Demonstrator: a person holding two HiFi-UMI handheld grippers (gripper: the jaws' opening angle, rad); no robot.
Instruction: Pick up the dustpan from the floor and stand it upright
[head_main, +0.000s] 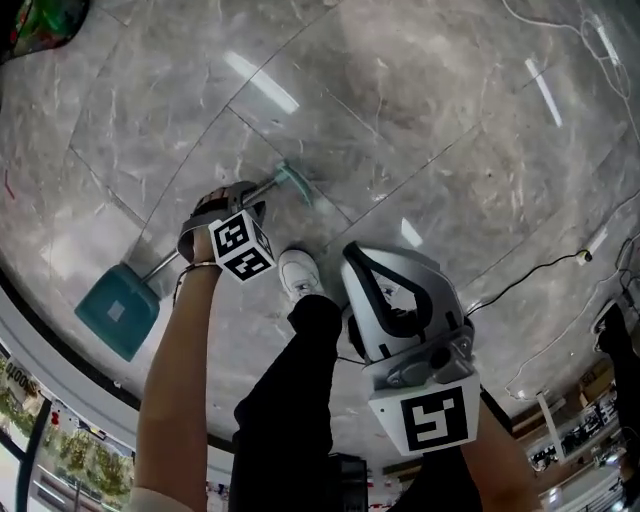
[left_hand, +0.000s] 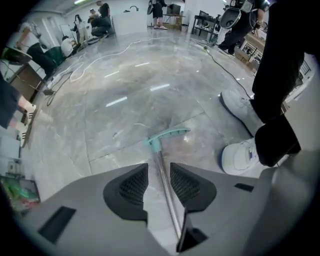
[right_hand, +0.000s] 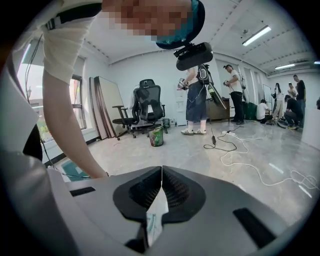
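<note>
The dustpan lies flat on the marble floor, its teal pan (head_main: 115, 312) at the lower left. A thin metal rod (head_main: 165, 262) runs from the pan up and right to a teal T-grip (head_main: 293, 182). My left gripper (head_main: 238, 202) points down over the upper part of the rod. In the left gripper view it (left_hand: 159, 169) is open, with the rod (left_hand: 165, 185) in the gap and neither pad pressing on it, and the T-grip (left_hand: 167, 136) lies just beyond the tips. My right gripper (head_main: 372, 275) hangs above the floor to the right. Its jaws (right_hand: 161, 174) are shut with nothing between them.
The person's white shoes (left_hand: 242, 155) (left_hand: 240, 107) stand on the floor right of the rod, one (head_main: 298, 272) close to it. Cables (head_main: 530, 270) (right_hand: 250, 160) trail across the floor. An office chair (right_hand: 147, 105), a green bin (right_hand: 156, 136) and standing people are farther off.
</note>
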